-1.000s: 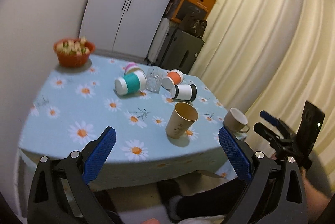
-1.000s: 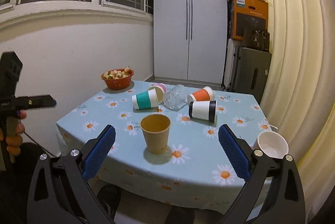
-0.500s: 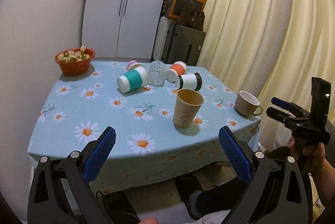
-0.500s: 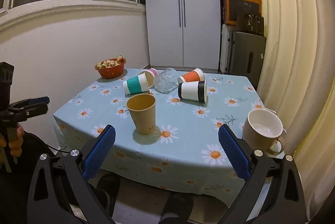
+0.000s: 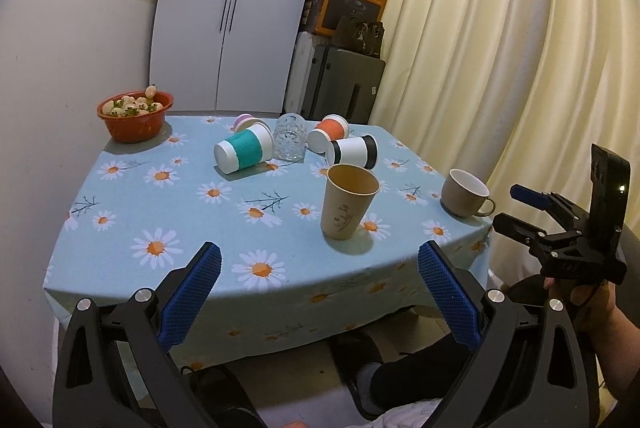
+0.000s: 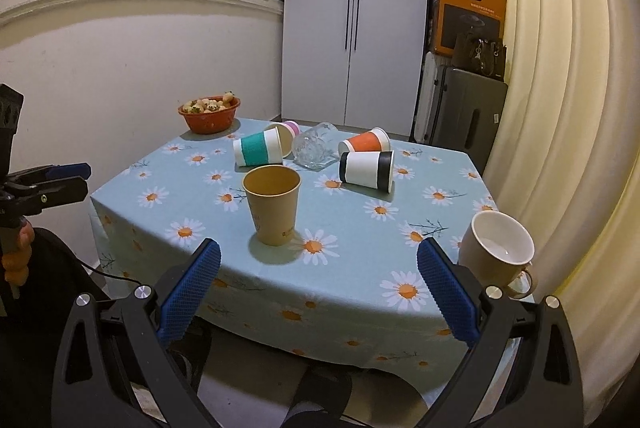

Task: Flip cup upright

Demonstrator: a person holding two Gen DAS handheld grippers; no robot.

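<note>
Seven drinking vessels on the table (image 5: pixel 132 196), which wears a blue daisy cloth. Two stand upright: a tan cup (image 5: pixel 347 202) near the front edge, mouth up, and a beige mug (image 5: pixel 464 192) at the front right corner, handle over the edge. Five lie tipped over in a cluster toward the back edge. The teal cup (image 5: pixel 244 151) is on its side at the cluster's left, base toward the front. The pink cup (image 5: pixel 243 121) sits just behind it, mostly hidden. The glass (image 5: pixel 291 143) lies between the teal cup and the orange cup (image 5: pixel 329 133); whether it touches either cannot be told. The black cup (image 5: pixel 353 151), white with black bands, lies on its side just in front of the orange one, between it and the tan cup. A red bowl (image 5: pixel 135 116) of pale fruit sits at the back left corner, well apart from the cups.

Left gripper (image 5: pixel 319 298): fingers spread wide, holding nothing, off the front edge and short of any cup. Right gripper (image 6: pixel 319 298): fingers likewise wide apart and empty, off the front edge, with the mug just beyond its right finger and the tan cup ahead between the fingers, not touched.

Behind the table: white wardrobe (image 6: pixel 354 16), grey suitcase (image 6: pixel 466 114), cream curtain (image 6: pixel 560 68).
</note>
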